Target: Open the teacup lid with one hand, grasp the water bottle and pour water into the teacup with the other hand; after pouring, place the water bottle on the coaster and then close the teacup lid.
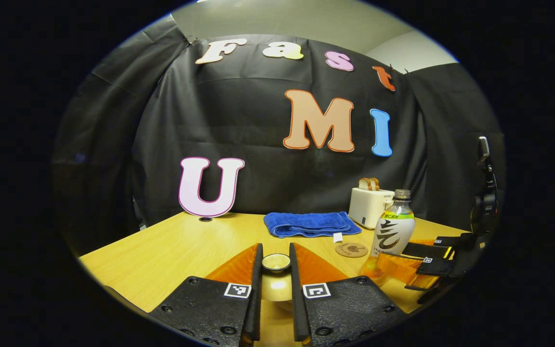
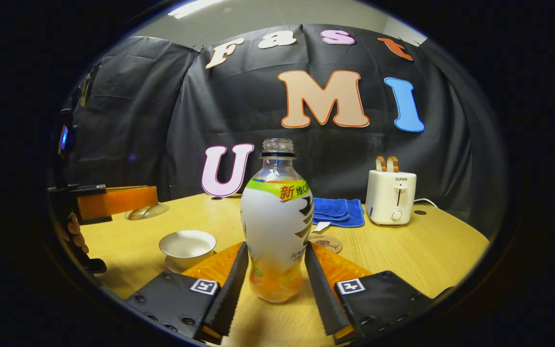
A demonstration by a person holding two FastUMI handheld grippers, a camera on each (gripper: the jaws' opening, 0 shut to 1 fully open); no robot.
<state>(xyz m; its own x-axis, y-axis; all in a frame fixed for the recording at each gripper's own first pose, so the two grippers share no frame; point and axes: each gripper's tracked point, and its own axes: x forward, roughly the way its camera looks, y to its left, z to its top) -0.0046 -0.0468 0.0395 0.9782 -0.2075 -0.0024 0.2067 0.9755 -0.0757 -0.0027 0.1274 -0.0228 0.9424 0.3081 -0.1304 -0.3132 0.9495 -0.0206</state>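
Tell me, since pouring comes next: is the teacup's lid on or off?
Off. The white porcelain teacup sits open on the wooden table, while the left gripper holds the small round lid between its fingers.

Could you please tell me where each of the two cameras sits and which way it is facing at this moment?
Left gripper view: rides the left hand-held gripper, looking along its fingers at the teacup lid held between them, toward the booth wall.
Right gripper view: rides the right hand-held gripper, looking along its fingers at the water bottle between them; a hand holding the other gripper shows at far left, above the open teacup.
Shared: bottle, coaster, blue towel, toaster and wooden table.
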